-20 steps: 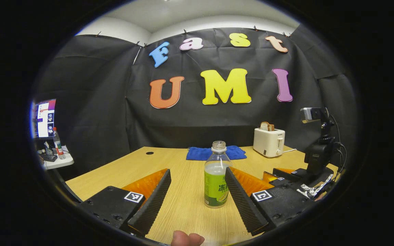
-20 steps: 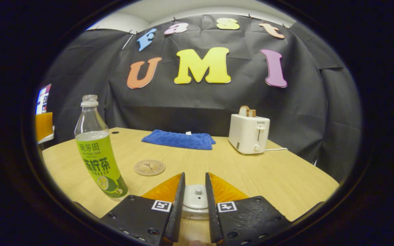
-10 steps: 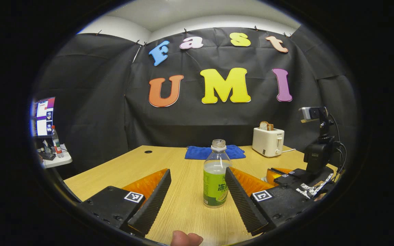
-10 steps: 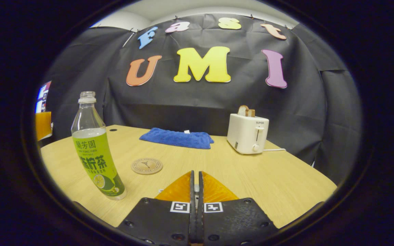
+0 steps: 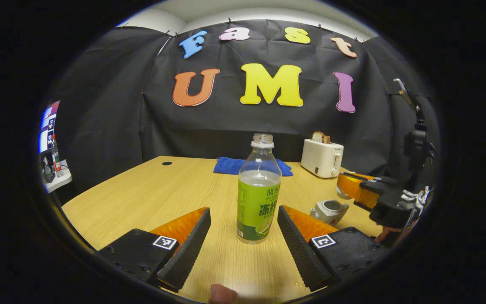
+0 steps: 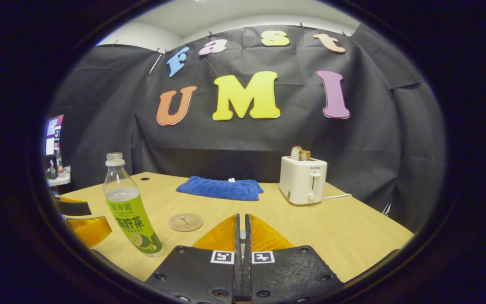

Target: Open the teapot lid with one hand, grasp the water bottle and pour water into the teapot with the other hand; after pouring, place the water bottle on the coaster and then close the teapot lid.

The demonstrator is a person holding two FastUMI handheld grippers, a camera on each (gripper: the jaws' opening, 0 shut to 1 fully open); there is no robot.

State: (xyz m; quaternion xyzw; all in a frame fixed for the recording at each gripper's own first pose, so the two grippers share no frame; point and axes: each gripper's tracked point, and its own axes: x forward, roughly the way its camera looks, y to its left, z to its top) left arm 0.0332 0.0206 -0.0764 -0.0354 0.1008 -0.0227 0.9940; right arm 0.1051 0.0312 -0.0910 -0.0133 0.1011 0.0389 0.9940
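On the tabletop (image 5: 150,190), straight ahead of my left hand-held gripper (image 5: 243,230), the water bottle (image 5: 257,194) stands upright and uncapped, partly filled. My left fingers are spread wide with the bottle between and just beyond their tips, neither touching it. To its right in the left gripper view sits the teapot (image 5: 329,210), its mouth uncovered. Above and beside it I see my right hand-held gripper (image 5: 355,192). In the right gripper view its fingers (image 6: 248,236) are pressed nearly together on a small knob; I cannot see the lid itself. The coaster (image 6: 185,221) lies flat near the bottle. Farther back are a blue cloth (image 6: 220,188) and a toaster (image 6: 303,179).
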